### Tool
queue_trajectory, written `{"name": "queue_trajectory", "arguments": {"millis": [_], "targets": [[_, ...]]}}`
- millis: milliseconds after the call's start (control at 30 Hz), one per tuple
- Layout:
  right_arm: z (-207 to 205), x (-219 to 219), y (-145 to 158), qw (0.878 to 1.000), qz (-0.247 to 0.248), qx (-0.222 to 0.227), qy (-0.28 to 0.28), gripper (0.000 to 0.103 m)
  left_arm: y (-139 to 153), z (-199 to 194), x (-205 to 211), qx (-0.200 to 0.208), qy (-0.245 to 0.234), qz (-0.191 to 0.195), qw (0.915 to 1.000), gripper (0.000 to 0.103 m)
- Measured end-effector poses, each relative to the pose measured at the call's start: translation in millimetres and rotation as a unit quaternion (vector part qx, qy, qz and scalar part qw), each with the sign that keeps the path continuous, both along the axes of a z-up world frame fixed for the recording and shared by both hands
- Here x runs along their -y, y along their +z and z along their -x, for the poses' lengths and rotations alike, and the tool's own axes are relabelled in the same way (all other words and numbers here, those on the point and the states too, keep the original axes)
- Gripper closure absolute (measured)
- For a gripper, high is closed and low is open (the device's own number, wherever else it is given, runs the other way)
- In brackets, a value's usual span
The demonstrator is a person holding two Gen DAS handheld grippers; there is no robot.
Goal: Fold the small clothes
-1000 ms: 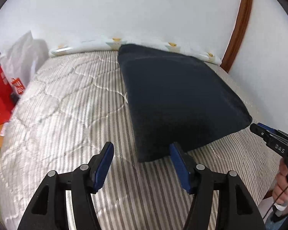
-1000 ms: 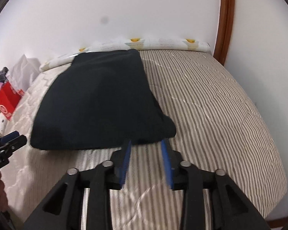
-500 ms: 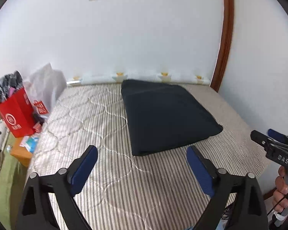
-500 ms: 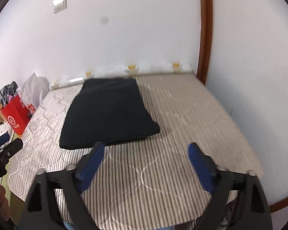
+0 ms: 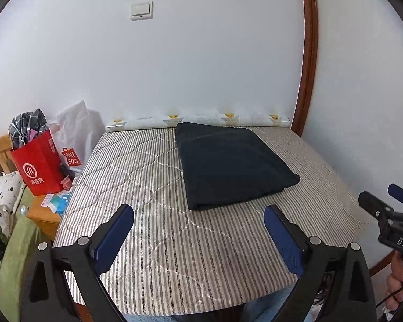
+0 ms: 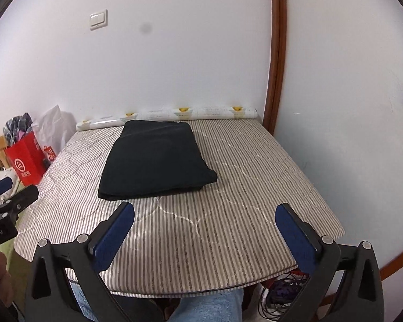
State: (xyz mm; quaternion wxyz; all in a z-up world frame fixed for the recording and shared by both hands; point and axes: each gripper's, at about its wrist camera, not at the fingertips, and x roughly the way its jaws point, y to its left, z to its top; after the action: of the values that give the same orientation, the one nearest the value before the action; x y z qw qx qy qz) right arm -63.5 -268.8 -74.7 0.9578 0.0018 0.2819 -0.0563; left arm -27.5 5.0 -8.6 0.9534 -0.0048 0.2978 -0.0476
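Judging from how things lie, the fold itself looks finished: the dark folded garment (image 5: 235, 165) rests as a neat rectangle on the striped quilted mattress (image 5: 153, 177), its far edge close to the rolled patterned sheet (image 5: 198, 119) that lies along the wall. Both tools hang clear of it near the mattress's front edge. The left gripper (image 5: 198, 237) has its jaws spread wide with nothing between them, and the right gripper (image 6: 205, 237) likewise stands fully parted and empty; neither touches the cloth.

The step in hand appears to be letting go and backing away, and doing it well means leaving the stack undisturbed. Keep both sets of blue pads (image 6: 112, 230) raised above the cover so they cannot snag the garment's near hem or drag the quilt under it. From the right wrist view the near right corner (image 6: 209, 178) bulges a little and a lower layer peeks out beneath the front edge; if a tidier result is wanted, a light downward pat with a flat pad there would probably settle it, rather than a fresh pinch that could lift the layers apart. The red paper bag (image 5: 39, 165) and the white plastic bag (image 5: 76, 134) sit well off to the left, beside the mattress.
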Motion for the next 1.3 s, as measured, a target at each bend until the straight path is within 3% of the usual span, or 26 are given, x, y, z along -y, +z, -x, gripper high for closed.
{"name": "queue_trajectory", "arguments": {"millis": [1300], "targets": [[13.0,5.7,0.1,1.0,0.013,0.002,-0.026,0.0,-0.7,8.5,-0.7,0.001,0.011,0.001,0.9999,0.005]]}}
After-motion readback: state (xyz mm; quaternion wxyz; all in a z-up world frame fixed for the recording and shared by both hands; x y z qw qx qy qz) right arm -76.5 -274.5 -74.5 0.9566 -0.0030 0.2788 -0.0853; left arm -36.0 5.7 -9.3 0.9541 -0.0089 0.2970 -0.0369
